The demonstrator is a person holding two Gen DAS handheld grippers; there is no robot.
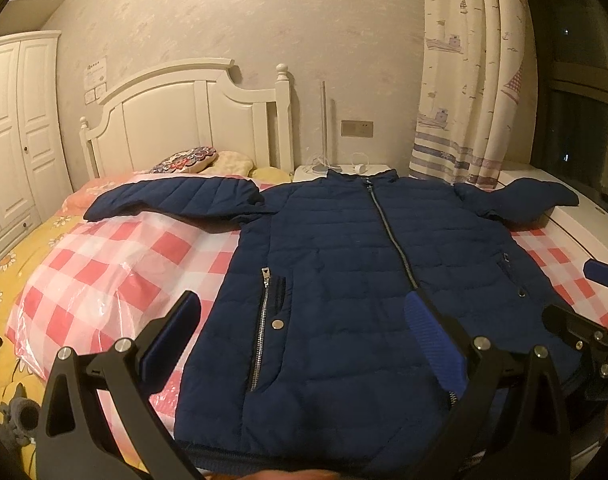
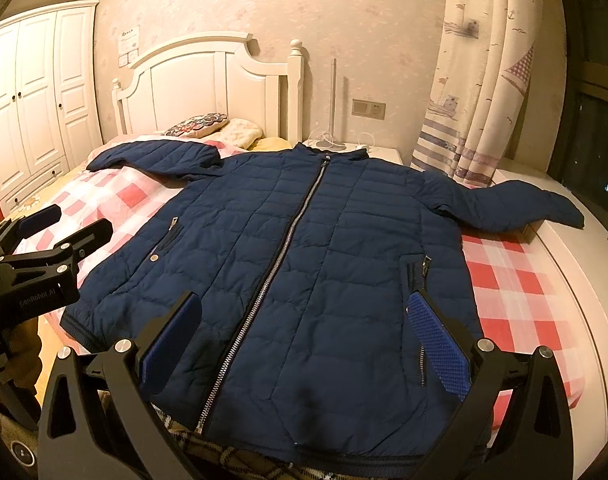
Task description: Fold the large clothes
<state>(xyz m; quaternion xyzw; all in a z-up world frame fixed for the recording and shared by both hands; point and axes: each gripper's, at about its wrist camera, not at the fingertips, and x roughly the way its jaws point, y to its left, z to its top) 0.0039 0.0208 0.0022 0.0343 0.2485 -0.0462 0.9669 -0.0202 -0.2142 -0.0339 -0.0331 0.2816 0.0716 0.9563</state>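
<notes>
The navy quilted jacket lies flat and front-up on the bed, zipped shut, collar toward twelve o'clock and hem toward six, close under my two tools. Its sleeves spread outward: one reaches toward ten o'clock over the pink checked cover, the other toward two o'clock, its cuff resting on the white ledge beside the bed. The silver zipper runs straight up the middle, with a zipped pocket on each side of the front.

My right gripper hangs just above the hem, fingers spread wide apart and holding nothing, the zipper passing between them. My left gripper hovers over the hem's nine o'clock half, likewise spread and empty; its blue pads face each other across bare cloth. Whether either fingertip brushes the fabric I cannot tell from these angles.

Beyond the jacket, pillows sit at the white headboard around eleven o'clock. A nightstand stands at twelve, patterned curtains at one, and a white wardrobe at nine.
</notes>
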